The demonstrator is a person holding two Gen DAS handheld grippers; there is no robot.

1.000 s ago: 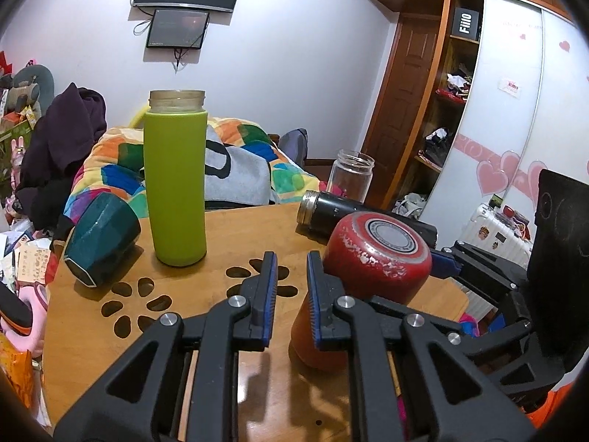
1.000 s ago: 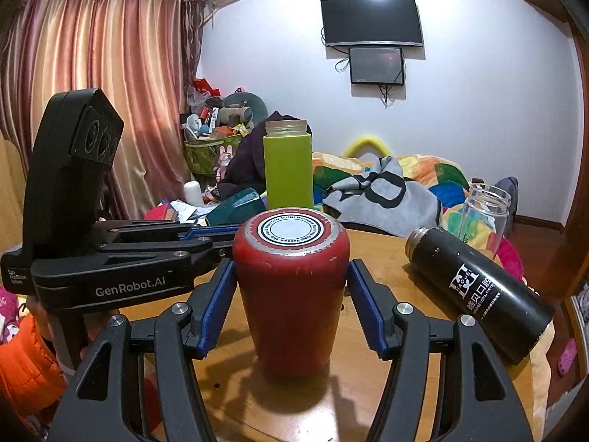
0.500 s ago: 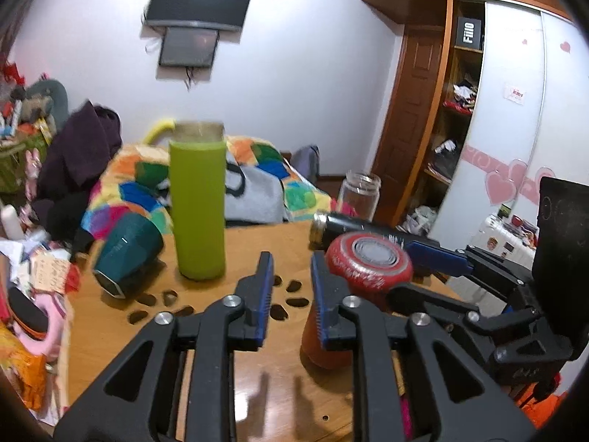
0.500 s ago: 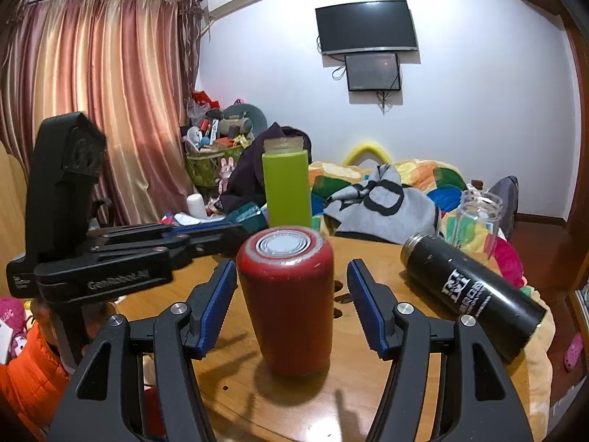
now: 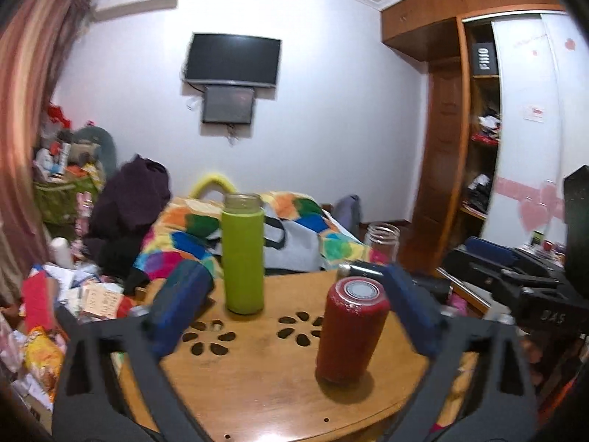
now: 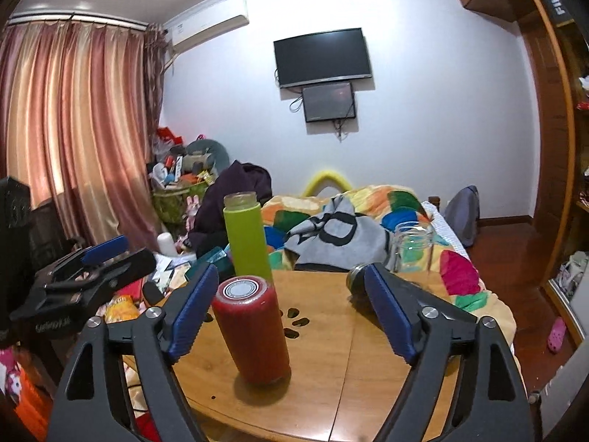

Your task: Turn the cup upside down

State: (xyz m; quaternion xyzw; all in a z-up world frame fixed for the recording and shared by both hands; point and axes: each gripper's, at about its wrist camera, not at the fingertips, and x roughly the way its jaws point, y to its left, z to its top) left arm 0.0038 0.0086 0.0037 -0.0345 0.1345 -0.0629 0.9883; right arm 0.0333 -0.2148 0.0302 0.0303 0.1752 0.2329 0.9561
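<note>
A red cup (image 5: 349, 328) stands upside down on the round wooden table (image 5: 257, 375), base with a white ring facing up. It also shows in the right wrist view (image 6: 252, 328). My left gripper (image 5: 294, 309) is open wide and empty, drawn back from the table, with the red cup inside its right half. My right gripper (image 6: 291, 313) is open wide and empty, with the red cup close to its left finger (image 6: 191, 313), not touching.
A tall green bottle (image 5: 243, 254) stands at the table's far side. A black flask (image 6: 359, 287) lies on its side at the right, a glass jar (image 6: 411, 246) behind it. A dark teal cup (image 6: 211, 258) lies behind the left finger. A bed with a colourful blanket (image 6: 368, 213) lies beyond.
Both grippers have pulled back from the red cup. The left gripper has gone from nearly shut to wide open. The right gripper has let go of the cup, which stands alone.
</note>
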